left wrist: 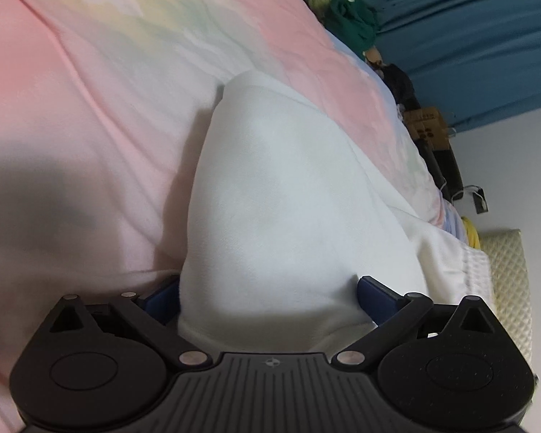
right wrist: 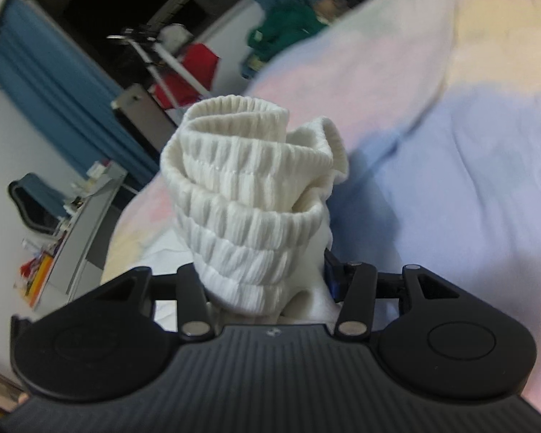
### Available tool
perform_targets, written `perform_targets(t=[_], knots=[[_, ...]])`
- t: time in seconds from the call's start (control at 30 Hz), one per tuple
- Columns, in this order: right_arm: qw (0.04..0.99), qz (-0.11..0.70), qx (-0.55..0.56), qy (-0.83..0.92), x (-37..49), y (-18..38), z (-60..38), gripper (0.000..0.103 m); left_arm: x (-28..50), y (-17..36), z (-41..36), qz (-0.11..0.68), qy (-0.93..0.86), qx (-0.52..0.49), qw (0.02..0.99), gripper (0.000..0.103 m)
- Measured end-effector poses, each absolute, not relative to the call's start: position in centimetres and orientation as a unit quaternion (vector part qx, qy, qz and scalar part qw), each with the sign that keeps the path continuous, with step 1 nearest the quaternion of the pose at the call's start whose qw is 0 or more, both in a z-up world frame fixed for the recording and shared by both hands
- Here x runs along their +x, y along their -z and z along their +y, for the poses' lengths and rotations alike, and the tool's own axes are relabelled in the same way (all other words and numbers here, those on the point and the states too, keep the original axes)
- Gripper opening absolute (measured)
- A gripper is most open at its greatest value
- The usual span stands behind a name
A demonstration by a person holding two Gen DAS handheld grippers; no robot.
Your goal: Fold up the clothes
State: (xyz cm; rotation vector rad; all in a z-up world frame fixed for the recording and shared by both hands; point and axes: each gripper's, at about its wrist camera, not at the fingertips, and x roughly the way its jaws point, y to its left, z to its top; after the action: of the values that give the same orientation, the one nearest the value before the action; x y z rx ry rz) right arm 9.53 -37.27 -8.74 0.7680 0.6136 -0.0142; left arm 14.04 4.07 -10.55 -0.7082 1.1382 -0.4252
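A white fleece garment [left wrist: 277, 180] stretches from the pastel bed cover [left wrist: 90, 108] up into my left gripper [left wrist: 268, 299]. Its blue pads [left wrist: 375, 297] press on the bunched cloth from both sides, so it is shut on the garment. In the right wrist view, a ribbed white elastic band [right wrist: 249, 187] of the garment stands up in a folded bunch between the fingers of my right gripper [right wrist: 263, 278]. The right gripper is shut on that band, lifted a little over the bed cover [right wrist: 451, 144]. More white cloth hangs below the band.
Along the bed's far edge lie a green garment [left wrist: 353, 14] and other dark clothes. Beyond it are a blue curtain [left wrist: 487, 36], a cardboard box [left wrist: 427, 126] and a quilted cushion [left wrist: 508, 270]. A cluttered grey desk [right wrist: 79, 223] stands beside the bed.
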Motion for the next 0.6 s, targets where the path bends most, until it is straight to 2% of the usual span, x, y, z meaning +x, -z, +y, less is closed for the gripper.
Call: perform_targets(t=[0.1, 0.17, 0.3, 0.47, 0.6], knots=[[0.876, 0.309, 0.369, 0.010, 10.1, 9.7, -37.3, 0.058, 13.7, 11.0, 4.0, 0.517, 0.192, -0.328, 0.767, 0.095], [0.875, 0.312, 0.369, 0.012, 10.2, 10.0, -37.1, 0.059, 13.4, 11.1, 3.8, 0.512, 0.189, -0.330, 0.770, 0.086], [0.878, 0.311, 0.364, 0.016, 9.9, 9.9, -36.7, 0.059, 12.7, 10.3, 3.4, 0.500, 0.176, -0.328, 0.782, 0.076], [0.891, 0.303, 0.336, 0.021, 9.3, 8.7, -35.6, 0.052, 11.7, 8.7, 3.1, 0.477, 0.172, -0.320, 0.800, 0.060], [0.903, 0.291, 0.314, 0.021, 8.6, 7.1, -34.9, 0.048, 10.8, 7.2, 3.3, 0.458, 0.181, -0.326, 0.807, 0.052]])
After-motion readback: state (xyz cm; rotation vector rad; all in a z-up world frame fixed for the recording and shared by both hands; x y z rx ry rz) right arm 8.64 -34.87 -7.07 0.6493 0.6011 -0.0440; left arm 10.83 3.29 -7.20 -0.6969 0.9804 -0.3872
